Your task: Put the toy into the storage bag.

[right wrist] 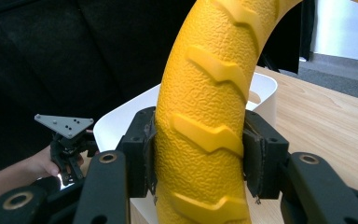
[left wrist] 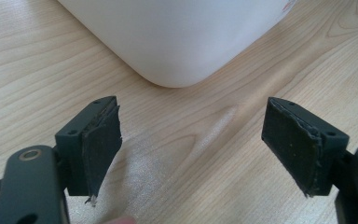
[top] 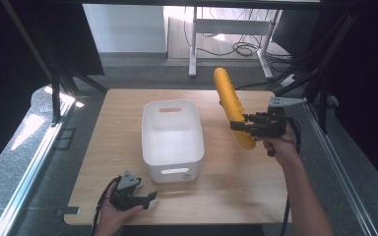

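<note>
One yellow curved toy (top: 233, 105), ribbed with raised chevron ridges and rough-skinned, was held in the air by the right tongs (top: 242, 126), whose pads pressed on both of its sides a little above its lower end. Its long axis ran from that lower end, near the person's right hand (top: 278, 143), up and away toward the far edge of the surface (top: 226, 191), leaning slightly left in the high view; it hung just to the right of the one white bin (top: 172, 139) and clear of the wood. In the right gripper view the toy (right wrist: 205, 116) rose between the jaws and arched over to the right at the top. No brand or readable writing showed on it; a small dark mark on the bin's near wall was too small to read. The left tongs (top: 151, 197) rested low near the front edge of the surface, jaws spread wide with nothing between them, pointing at the bin's rounded corner (left wrist: 177, 42). Two tongs were counted in all.
</note>
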Available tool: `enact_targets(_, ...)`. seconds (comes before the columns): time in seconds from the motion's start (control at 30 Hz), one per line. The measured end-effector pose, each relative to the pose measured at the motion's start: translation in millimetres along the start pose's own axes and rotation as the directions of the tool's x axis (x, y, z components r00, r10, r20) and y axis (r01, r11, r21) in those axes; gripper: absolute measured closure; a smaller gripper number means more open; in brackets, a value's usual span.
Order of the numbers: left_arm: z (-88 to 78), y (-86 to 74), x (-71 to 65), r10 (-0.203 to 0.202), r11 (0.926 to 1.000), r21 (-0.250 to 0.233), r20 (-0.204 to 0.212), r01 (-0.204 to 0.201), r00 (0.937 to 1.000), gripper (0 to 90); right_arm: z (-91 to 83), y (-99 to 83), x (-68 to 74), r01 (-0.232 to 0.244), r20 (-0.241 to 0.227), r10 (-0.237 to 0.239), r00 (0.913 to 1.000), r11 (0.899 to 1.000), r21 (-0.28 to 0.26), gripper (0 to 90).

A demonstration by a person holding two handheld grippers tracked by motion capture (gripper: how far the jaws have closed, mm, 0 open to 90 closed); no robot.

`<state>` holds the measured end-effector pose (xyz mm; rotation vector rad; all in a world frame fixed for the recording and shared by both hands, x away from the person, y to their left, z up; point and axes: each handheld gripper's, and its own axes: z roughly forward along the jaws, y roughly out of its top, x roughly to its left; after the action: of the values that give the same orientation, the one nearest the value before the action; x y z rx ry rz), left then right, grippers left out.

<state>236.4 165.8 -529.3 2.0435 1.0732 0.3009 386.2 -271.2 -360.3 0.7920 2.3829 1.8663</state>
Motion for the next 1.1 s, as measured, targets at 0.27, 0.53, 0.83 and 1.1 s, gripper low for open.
enact_targets(0.27,-0.5,0.0,0.1,-0.001,1.0000,0.000,-0.001,0.001,1.0000,19.8,0.8,2.7,4.9,0.009,-0.019,-0.009,0.9998,1.000,-0.012,52.0)
enact_targets(0.53,-0.2,-0.1,0.2,-0.002,1.0000,0.001,-0.002,0.002,1.0000,19.8,-1.2,7.6,13.3,0.025,-0.030,-0.026,0.9992,0.999,-0.032,52.0)
enact_targets(0.83,-0.1,0.2,-0.4,0.004,1.0000,0.001,0.000,-0.004,1.0000,19.8,-1.2,16.2,28.9,0.058,-0.062,-0.061,0.9962,0.997,-0.050,52.0)
enact_targets(1.1,-0.2,0.2,-0.3,0.000,1.0000,-0.001,-0.003,0.000,1.0000,19.7,1.8,21.4,35.9,0.067,-0.077,-0.072,0.9944,0.996,-0.062,52.0)
